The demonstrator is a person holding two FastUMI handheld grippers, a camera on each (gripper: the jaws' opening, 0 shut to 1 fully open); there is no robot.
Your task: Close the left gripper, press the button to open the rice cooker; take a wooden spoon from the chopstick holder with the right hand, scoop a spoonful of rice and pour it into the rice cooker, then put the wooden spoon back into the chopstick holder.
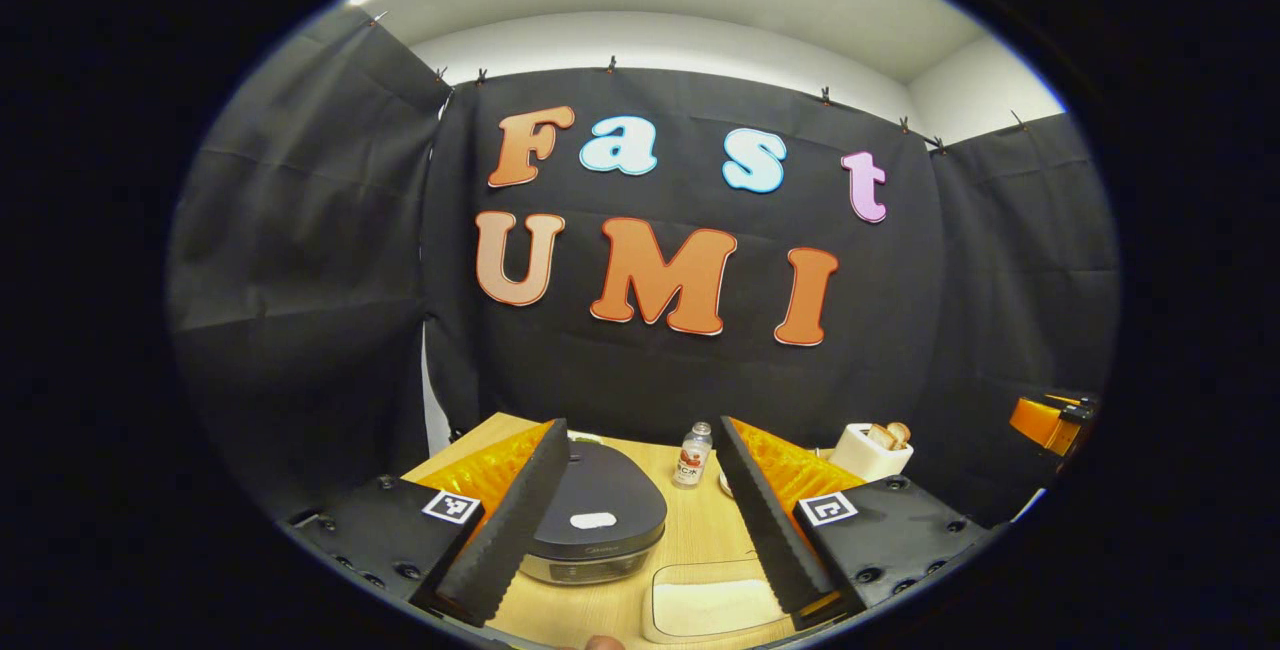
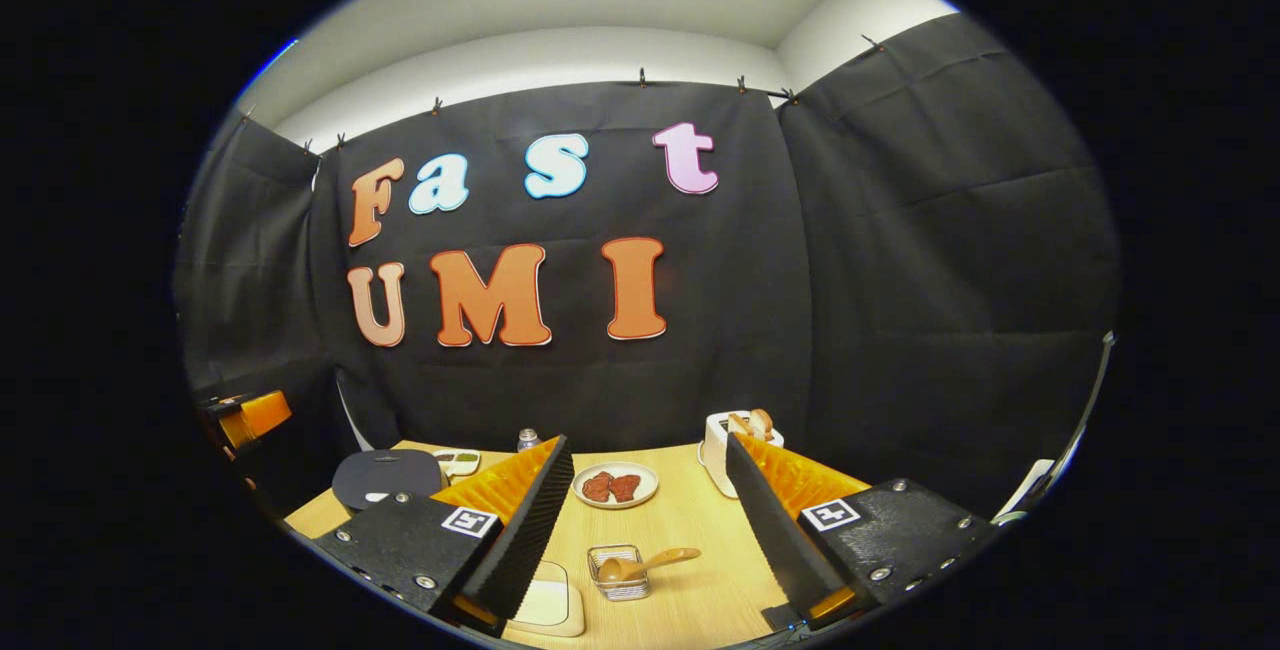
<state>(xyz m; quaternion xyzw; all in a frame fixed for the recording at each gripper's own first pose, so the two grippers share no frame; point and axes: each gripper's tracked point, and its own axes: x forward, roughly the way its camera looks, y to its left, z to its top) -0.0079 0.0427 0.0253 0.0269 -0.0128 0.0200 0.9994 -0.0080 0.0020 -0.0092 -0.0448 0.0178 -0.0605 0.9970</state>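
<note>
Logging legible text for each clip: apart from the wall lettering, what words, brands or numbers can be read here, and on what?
Bottle label: too small to read.
Rice cooker front mark: blurred, unreadable.
Square tags on the left gripper and the right gripper: black-and-white patterns, no words.
So no text here is legible.

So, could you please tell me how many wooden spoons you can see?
1: a spoon lying in the wire holder on the table, between the right gripper's fingers. Others may be hidden.

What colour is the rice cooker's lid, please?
The rice cooker has a dark grey lid with a small white patch, clearest in the left gripper view.
</note>
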